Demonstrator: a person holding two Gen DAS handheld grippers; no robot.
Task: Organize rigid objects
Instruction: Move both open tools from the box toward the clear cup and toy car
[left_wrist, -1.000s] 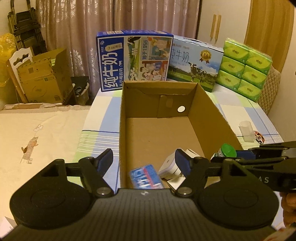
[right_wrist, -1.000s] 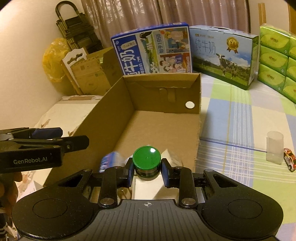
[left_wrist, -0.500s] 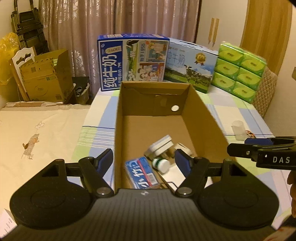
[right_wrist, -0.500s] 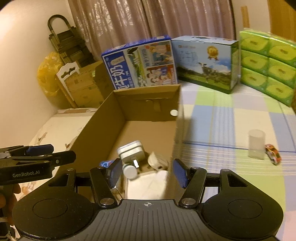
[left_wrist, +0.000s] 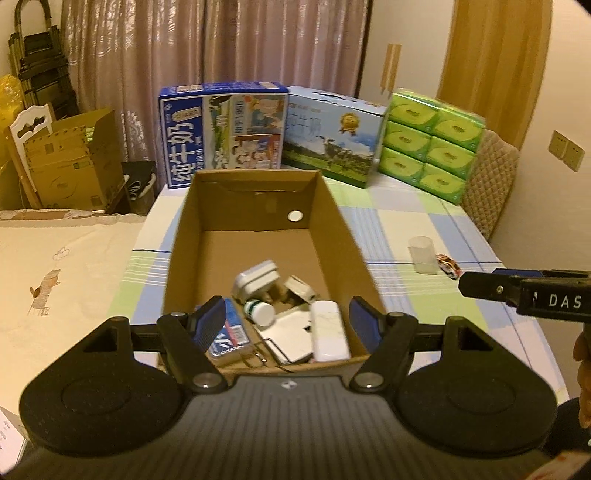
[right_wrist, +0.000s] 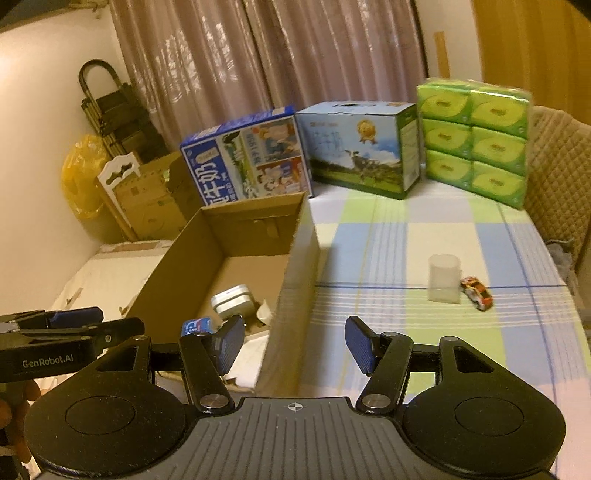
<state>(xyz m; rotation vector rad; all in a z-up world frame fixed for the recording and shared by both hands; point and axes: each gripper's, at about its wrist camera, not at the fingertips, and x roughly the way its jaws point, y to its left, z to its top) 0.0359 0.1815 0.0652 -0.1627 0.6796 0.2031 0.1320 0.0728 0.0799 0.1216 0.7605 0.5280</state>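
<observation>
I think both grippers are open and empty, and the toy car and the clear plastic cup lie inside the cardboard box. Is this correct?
Not quite. The toy car and clear plastic cup stand on the checked tablecloth, outside the cardboard box, as the right wrist view shows. Both grippers are open and empty.

The left wrist view looks forward and down over its own tongs, the left gripper (left_wrist: 287, 319), straight into the cardboard box (left_wrist: 334, 221) close ahead. The right wrist view sits further right, facing the same way over the right gripper (right_wrist: 294, 345), with the box's right wall (right_wrist: 295, 280) just beyond its tongs. Both share the box, the checked tablecloth (right_wrist: 406, 236), the plastic cup (left_wrist: 423, 254) and the milk cartons (left_wrist: 221, 133) beyond.
</observation>
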